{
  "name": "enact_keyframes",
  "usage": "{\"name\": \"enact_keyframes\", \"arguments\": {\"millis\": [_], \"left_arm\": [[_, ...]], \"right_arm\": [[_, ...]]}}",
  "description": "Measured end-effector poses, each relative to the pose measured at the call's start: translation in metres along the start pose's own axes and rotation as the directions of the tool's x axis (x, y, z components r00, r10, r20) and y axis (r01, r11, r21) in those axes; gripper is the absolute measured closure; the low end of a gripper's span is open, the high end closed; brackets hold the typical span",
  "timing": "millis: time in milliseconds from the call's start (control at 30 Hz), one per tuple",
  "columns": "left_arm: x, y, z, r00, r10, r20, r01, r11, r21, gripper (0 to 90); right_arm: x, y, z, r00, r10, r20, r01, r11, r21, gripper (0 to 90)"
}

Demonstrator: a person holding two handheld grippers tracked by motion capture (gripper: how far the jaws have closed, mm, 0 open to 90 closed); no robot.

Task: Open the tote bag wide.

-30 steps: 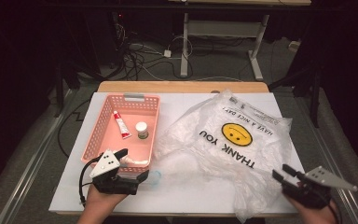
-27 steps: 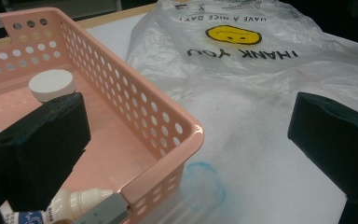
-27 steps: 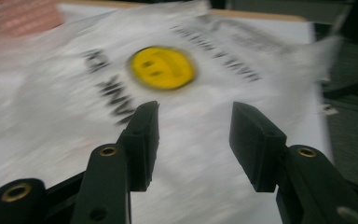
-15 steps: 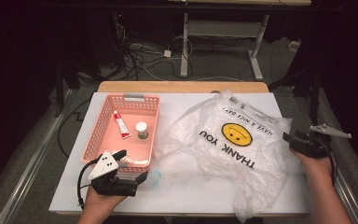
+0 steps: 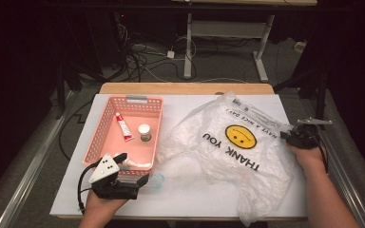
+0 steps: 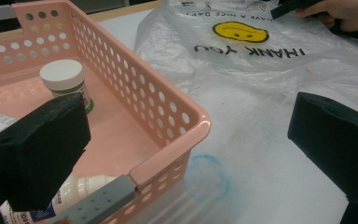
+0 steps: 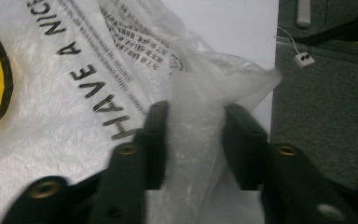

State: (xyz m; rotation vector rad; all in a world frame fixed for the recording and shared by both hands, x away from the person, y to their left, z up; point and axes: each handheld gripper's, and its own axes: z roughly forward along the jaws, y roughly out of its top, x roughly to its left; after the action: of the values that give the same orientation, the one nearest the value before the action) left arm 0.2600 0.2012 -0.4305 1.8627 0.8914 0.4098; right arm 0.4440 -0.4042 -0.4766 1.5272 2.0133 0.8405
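A clear plastic bag (image 5: 228, 152) with a yellow smiley and "THANK YOU" print lies crumpled over the right half of the white table. My right gripper (image 5: 289, 136) is at the bag's right edge; in the right gripper view (image 7: 193, 121) its jaws have just been closing and stand open around a raised fold of the bag (image 7: 193, 154). My left gripper (image 5: 135, 167) is wide open at the near corner of the pink basket (image 5: 105, 137). In the left gripper view (image 6: 186, 135) one jaw is inside the basket and the other hangs over the bag.
In the basket are a white-capped jar (image 5: 144, 132), a red-and-white tube (image 5: 123, 126) and a white bottle (image 6: 81, 186) lying at the near corner. A bluish ring (image 6: 207, 175) shows through the plastic beside the basket. The table's right edge drops off just past my right gripper.
The right hand moved from the table's near right corner up to the bag's right edge, and its jaws narrowed around a fold. The left hand stayed put.
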Motion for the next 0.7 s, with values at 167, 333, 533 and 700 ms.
{"name": "enact_keyframes", "arguments": {"millis": [167, 333, 533, 700], "left_arm": [[0.001, 0.000, 0.001, 1.0000, 0.003, 0.003, -0.003, 1.0000, 0.002, 0.0], [0.004, 0.000, 0.002, 1.0000, 0.004, 0.005, -0.004, 1.0000, 0.004, 0.0], [0.007, 0.001, 0.005, 0.9999, 0.011, 0.012, -0.011, 0.9999, 0.005, 0.0], [0.009, -0.001, 0.003, 0.9998, -0.015, 0.016, 0.015, 0.9999, -0.001, 0.0]], "right_arm": [[-0.003, -0.006, -0.010, 0.9980, 0.053, 0.033, -0.051, 0.998, -0.045, 87.1], [-0.015, -0.028, -0.032, 0.9886, 0.120, 0.091, -0.114, 0.991, -0.067, 87.7], [-0.013, -0.057, -0.065, 0.9832, 0.155, 0.097, -0.145, 0.984, -0.100, 77.3], [-0.002, -0.076, -0.106, 0.9882, 0.134, 0.073, -0.120, 0.977, -0.174, 50.4]]}}
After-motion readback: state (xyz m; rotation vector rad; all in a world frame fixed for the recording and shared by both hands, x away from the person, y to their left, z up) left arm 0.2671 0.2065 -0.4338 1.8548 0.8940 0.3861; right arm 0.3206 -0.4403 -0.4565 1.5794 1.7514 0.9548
